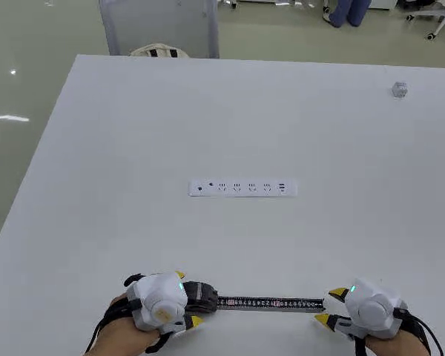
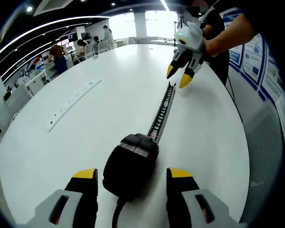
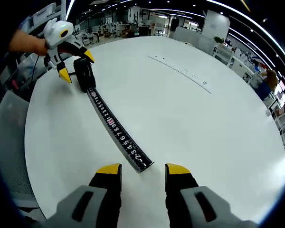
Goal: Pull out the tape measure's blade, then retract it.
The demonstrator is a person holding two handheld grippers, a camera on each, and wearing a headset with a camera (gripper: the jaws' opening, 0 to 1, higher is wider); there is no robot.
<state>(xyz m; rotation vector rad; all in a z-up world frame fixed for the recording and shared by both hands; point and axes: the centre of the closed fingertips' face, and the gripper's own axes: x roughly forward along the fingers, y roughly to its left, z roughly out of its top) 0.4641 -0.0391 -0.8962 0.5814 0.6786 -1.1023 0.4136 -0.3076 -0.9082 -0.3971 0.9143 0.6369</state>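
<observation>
A broad white desk (image 1: 230, 126) stands on a glossy pale-green floor (image 1: 30, 67) in an open office. Long ceiling light strips (image 3: 180, 10) run overhead, and rows of other workstations lie behind. One grey chair (image 1: 159, 26) is pushed up to the far edge.

One white power strip (image 1: 242, 188) lies flat mid-desk with a row of sockets along it; its markings are too small to read. One small crumpled clear thing (image 1: 399, 90) sits near the far right edge.

One tape measure is at the near edge. Its black case (image 1: 200, 295) sits on the desk, and its dark blade (image 1: 271, 303) is pulled out flat to the right. In the right gripper view the white digits 2 to 9 read in order from the tip. No brand is legible on the case.

Two grippers are at work. The left gripper (image 1: 187, 298) has its jaws spread wide on either side of the case, with a thin gap showing on each side. The right gripper (image 1: 331, 305) has its jaws parted around the blade's tip, which lies between them ungripped.
</observation>
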